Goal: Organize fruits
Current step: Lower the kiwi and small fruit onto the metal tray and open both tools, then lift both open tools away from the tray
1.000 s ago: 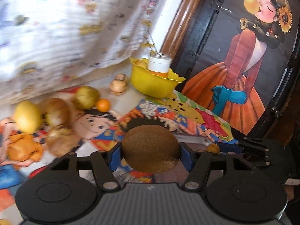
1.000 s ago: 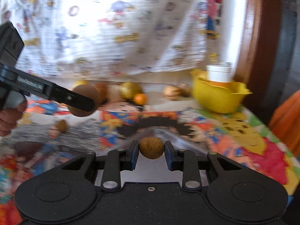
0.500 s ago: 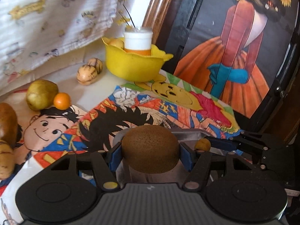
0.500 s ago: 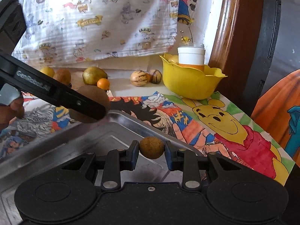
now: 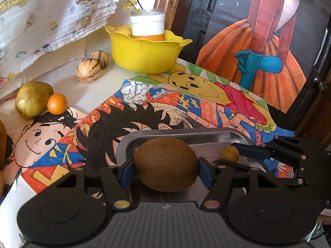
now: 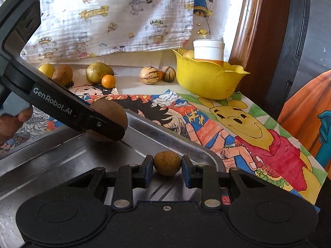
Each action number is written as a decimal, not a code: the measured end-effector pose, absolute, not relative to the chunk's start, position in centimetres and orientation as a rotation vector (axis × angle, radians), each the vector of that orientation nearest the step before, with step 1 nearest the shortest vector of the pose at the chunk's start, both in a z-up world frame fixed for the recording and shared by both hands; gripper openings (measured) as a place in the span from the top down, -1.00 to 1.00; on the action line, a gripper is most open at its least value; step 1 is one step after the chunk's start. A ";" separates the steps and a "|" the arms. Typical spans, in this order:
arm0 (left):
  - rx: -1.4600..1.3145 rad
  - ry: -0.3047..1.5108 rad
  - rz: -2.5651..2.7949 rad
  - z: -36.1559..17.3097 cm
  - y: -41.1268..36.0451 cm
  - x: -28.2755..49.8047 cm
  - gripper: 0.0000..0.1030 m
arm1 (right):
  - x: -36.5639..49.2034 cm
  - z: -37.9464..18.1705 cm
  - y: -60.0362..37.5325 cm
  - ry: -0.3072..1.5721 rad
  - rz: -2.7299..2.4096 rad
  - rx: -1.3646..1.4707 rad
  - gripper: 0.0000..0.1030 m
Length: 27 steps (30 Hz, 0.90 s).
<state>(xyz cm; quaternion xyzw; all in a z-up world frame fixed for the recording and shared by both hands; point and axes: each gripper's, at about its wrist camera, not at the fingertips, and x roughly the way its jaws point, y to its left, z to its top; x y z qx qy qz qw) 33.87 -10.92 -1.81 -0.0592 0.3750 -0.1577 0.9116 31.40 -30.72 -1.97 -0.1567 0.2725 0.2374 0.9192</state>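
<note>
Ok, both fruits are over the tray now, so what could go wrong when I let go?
1. The kiwi in the left tool looks to be above the metal tray, not resting on it; released, it may roll on the smooth metal.
2. The small brown fruit in the right tool hangs near the tray's corner and could bounce over the low rim.
3. The two tools are close together and might collide.

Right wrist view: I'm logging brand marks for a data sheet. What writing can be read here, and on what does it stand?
"GenRobot.AI": white letters on the black arm of the left tongs, which grip a brown fruit.
Yellow banners on the hanging printed cloth: lettering too small and blurred to read.
White jar in the yellow bowl: no readable label.
</note>
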 end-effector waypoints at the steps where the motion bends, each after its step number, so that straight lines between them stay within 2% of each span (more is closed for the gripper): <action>1: -0.123 0.778 -0.325 -1.9 -11.0 33.9 -0.31 | 31.4 -2.0 -30.7 0.559 0.486 -0.322 0.38; 9: -0.131 0.816 -0.334 -1.8 -11.1 34.3 -0.38 | 30.3 -1.4 -31.5 0.551 0.464 -0.307 0.00; 13: -0.145 0.789 -0.345 -1.1 -10.9 33.1 -0.67 | 28.9 -0.6 -31.9 0.531 0.453 -0.293 -0.28; 17: -0.155 0.767 -0.322 -0.2 -10.4 31.7 -0.75 | 27.3 0.5 -32.2 0.515 0.445 -0.268 -0.61; 21: -0.182 0.725 -0.282 0.9 -9.2 29.4 -0.94 | 25.2 1.8 -32.1 0.492 0.436 -0.230 -0.92; 27: -0.145 0.639 -0.226 2.6 -7.7 24.7 -0.99 | 21.1 3.8 -30.9 0.464 0.435 -0.202 -0.99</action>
